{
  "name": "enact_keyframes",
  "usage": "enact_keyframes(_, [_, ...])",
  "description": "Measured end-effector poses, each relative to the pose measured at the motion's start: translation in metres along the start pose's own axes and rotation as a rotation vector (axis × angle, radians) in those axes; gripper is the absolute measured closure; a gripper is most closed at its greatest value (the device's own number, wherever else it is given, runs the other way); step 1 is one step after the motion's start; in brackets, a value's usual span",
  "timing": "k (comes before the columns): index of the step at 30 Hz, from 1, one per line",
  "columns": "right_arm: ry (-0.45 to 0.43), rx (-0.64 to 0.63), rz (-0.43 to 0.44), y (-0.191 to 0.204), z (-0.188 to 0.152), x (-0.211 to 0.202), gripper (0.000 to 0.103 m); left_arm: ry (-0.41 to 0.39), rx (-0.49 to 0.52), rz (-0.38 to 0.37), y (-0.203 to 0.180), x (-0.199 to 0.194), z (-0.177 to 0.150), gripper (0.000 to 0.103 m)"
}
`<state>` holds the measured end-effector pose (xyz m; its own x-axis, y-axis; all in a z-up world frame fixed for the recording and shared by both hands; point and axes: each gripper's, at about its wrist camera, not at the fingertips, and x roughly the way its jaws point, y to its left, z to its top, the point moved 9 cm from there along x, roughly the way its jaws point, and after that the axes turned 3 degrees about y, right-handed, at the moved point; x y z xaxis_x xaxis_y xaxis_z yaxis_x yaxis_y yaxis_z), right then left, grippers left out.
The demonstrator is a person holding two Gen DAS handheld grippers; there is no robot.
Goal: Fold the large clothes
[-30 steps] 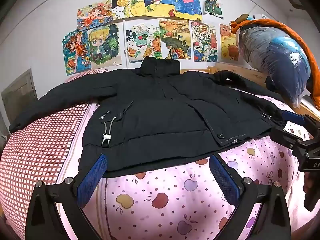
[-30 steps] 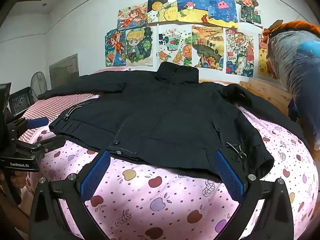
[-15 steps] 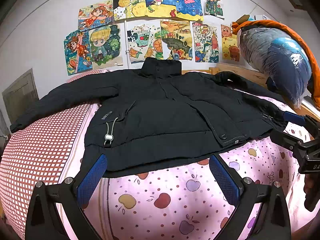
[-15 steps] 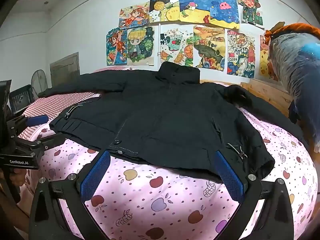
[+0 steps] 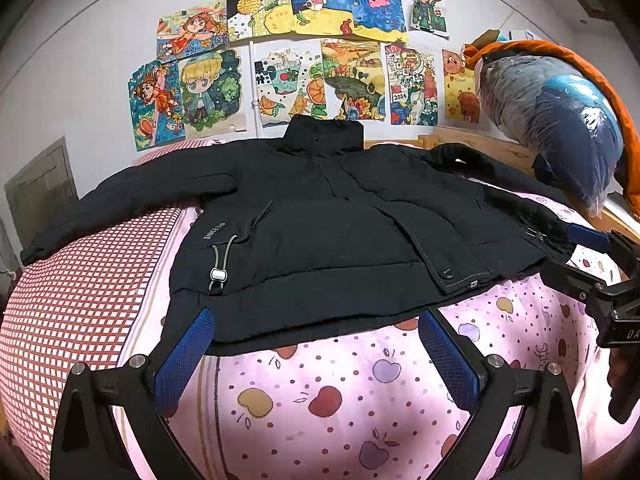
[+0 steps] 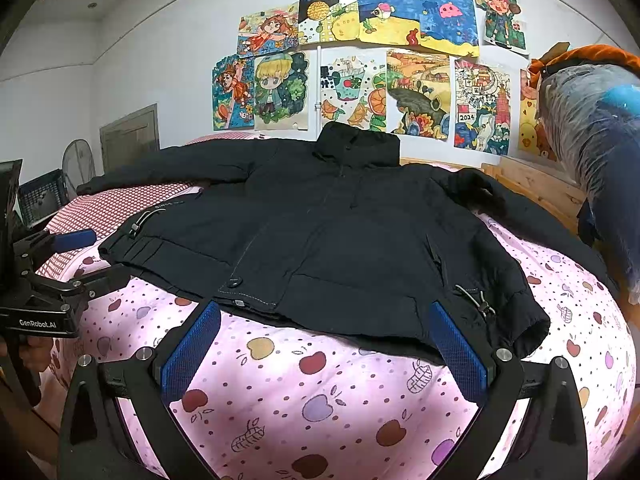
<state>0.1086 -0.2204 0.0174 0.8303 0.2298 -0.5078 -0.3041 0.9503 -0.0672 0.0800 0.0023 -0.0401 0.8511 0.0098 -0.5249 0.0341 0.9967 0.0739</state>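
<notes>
A large black padded jacket (image 5: pixel 320 232) lies flat and face up on the bed, collar toward the wall, both sleeves spread out; it also shows in the right wrist view (image 6: pixel 340 240). My left gripper (image 5: pixel 316 340) is open and empty, hovering just short of the jacket's hem. My right gripper (image 6: pixel 326 334) is open and empty, also just short of the hem, nearer the jacket's right side. Each gripper shows at the edge of the other's view: the right one (image 5: pixel 588 260), the left one (image 6: pixel 76 256).
The bed has a pink apple-print sheet (image 5: pixel 340 400) and a red checked cover (image 5: pixel 80 292) on the left. A plastic-wrapped blue bundle (image 5: pixel 560 120) sits on the wooden headboard rail (image 6: pixel 532 188) at right. Drawings (image 5: pixel 320 60) cover the wall. A fan and crate (image 6: pixel 44 196) stand left.
Both grippers have drifted very slightly; the jacket has not moved and nothing was grasped.
</notes>
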Motion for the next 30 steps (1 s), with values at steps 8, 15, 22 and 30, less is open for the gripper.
enact_keyframes(8, [0.0, 0.0, 0.001, 0.0003, -0.0002, 0.0002, 0.001, -0.002, 0.0, 0.0, 0.0002, 0.0001, 0.0006, 0.0])
enact_keyframes(15, [0.0, 0.0, -0.001, 0.0007, 0.0007, 0.0004, 0.001, -0.003, 0.0, 0.001, 0.003, -0.0008, -0.0009, 0.0])
enact_keyframes(22, [0.002, 0.0, 0.0, 0.0007, 0.0016, 0.0001, 0.001, -0.003, 0.0, 0.002, 0.0043, -0.0018, -0.0001, 0.0])
enact_keyframes(30, [0.003, 0.005, -0.001, 0.0003, 0.0008, 0.0009, 0.001, -0.006, 0.0, 0.002, 0.004, -0.002, -0.0001, 0.0])
